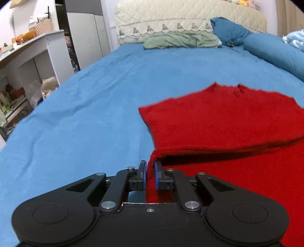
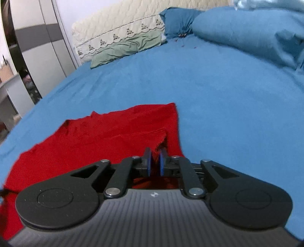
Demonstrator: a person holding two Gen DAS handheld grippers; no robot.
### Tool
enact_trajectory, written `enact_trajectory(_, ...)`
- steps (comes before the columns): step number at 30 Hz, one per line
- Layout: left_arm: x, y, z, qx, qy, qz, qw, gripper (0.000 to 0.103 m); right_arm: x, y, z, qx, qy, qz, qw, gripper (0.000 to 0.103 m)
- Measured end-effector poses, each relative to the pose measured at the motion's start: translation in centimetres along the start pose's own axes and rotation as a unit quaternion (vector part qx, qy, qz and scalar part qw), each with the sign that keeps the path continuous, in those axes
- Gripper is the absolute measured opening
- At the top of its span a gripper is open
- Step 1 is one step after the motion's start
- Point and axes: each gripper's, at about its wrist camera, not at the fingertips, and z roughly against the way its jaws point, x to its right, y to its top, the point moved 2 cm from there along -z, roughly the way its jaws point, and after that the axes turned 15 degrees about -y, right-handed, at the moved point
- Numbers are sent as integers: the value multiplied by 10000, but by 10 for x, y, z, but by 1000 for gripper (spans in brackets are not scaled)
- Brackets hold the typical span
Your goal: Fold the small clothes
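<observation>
A red knit garment [image 1: 218,121] lies on the blue bedsheet [image 1: 85,106], with its near hem lifted and partly doubled over the rest. My left gripper [image 1: 150,167] is shut on the garment's near left corner, the red fabric pinched between the blue pads. In the right wrist view the same red garment [image 2: 106,131] spreads to the left. My right gripper [image 2: 155,157] is shut on its near right corner, held just above the cloth. The garment's far edge rests flat on the sheet.
A green pillow [image 1: 180,39] and blue pillows [image 1: 273,51] lie at the head of the bed against a cream quilted headboard [image 1: 190,17]. A white shelf unit [image 1: 32,55] with clutter stands left of the bed. A wardrobe [image 2: 38,43] stands behind.
</observation>
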Motion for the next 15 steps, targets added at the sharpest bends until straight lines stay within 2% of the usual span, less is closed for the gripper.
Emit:
enact_trajectory(1, 2, 4, 5, 99, -23, -8, 9999, 15, -3, 0, 6, 120, -60, 117, 9998, 54)
enact_trajectory(2, 4, 9, 9, 195, -35, -22, 9998, 25, -7, 0, 13, 272, -62, 215, 9994, 70)
enact_trajectory(3, 7, 16, 12, 278, -87, -39, 9996, 37, -10, -1, 17, 388, -14, 307, 9988, 74)
enact_trajectory(6, 16, 30, 4, 370, -423, -53, 9984, 52, -27, -2, 21, 503, 220, 658, 9963, 77)
enact_trajectory(10, 22, 33, -24, 187, -642, 84, 9977, 52, -41, -8, 4, 294, 307, 842, 9955, 78)
enact_trajectory(13, 14, 23, -46, -101, -704, 389, 9967, 51, -40, -16, -15, -7, 277, 751, 9968, 77)
enact_trajectory(15, 12, 17, -51, -86, -759, 507, 9958, 51, -36, -20, -20, -9, 314, 632, 9975, 77)
